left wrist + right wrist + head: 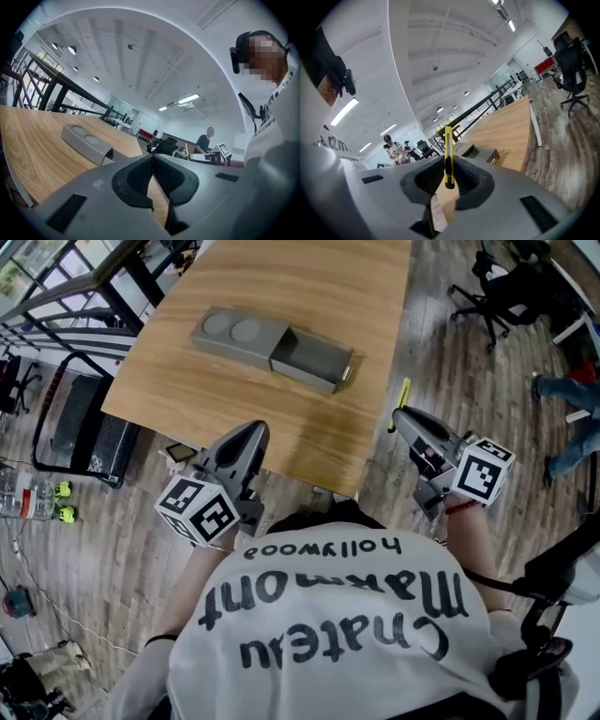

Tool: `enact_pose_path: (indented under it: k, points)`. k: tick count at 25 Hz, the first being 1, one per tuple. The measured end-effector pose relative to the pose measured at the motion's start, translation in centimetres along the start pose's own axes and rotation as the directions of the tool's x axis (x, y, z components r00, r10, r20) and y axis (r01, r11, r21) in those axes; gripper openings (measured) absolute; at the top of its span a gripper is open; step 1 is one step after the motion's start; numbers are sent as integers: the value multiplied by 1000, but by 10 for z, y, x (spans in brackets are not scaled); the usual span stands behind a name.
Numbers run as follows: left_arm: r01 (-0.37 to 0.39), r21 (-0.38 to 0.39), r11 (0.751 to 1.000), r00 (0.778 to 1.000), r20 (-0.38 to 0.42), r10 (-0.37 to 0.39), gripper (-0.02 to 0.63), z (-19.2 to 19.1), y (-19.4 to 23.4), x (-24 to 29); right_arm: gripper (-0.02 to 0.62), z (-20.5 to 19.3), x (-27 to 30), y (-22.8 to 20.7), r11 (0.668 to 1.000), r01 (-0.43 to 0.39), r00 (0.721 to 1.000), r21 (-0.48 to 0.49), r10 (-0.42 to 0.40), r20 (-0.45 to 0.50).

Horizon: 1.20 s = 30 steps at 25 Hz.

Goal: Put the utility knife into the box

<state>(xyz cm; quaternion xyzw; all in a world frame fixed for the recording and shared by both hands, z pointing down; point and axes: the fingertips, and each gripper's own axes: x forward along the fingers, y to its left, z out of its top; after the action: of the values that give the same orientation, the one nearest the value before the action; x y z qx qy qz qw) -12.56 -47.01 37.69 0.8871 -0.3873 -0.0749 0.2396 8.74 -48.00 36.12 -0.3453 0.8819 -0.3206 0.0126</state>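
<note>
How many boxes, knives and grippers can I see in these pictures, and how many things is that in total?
Box: 1
Utility knife: 1
Grippers: 2, the left gripper and the right gripper
Total: 4

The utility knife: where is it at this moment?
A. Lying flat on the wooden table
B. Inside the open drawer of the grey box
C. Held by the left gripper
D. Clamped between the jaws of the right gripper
D: in the right gripper view the yellow utility knife sits clamped between the jaws of the right gripper, apart from the box on the table.
</note>
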Motion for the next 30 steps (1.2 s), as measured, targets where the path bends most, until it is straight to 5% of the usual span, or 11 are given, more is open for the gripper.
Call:
enact_pose_path:
  k: [12, 20, 24, 30]
  points:
    - [-85, -42, 995, 996, 19, 86, 8, 2, 12, 58, 61, 42, 33, -58, 998, -64, 992, -25, 61, -108]
    - [-160, -72, 984, 987, 19, 162, 8, 4, 19, 91, 61, 56, 82, -85, 979, -139, 962, -150, 98, -255]
    - [-217, -68, 974, 975, 29, 219, 8, 6, 18, 95, 61, 56, 118, -91, 940, -214, 930, -265, 113, -349]
    - [-343, -72, 936, 936, 53, 347, 8, 8, 22, 81, 61, 41, 176, -113, 823, -313, 876, -473, 59, -478]
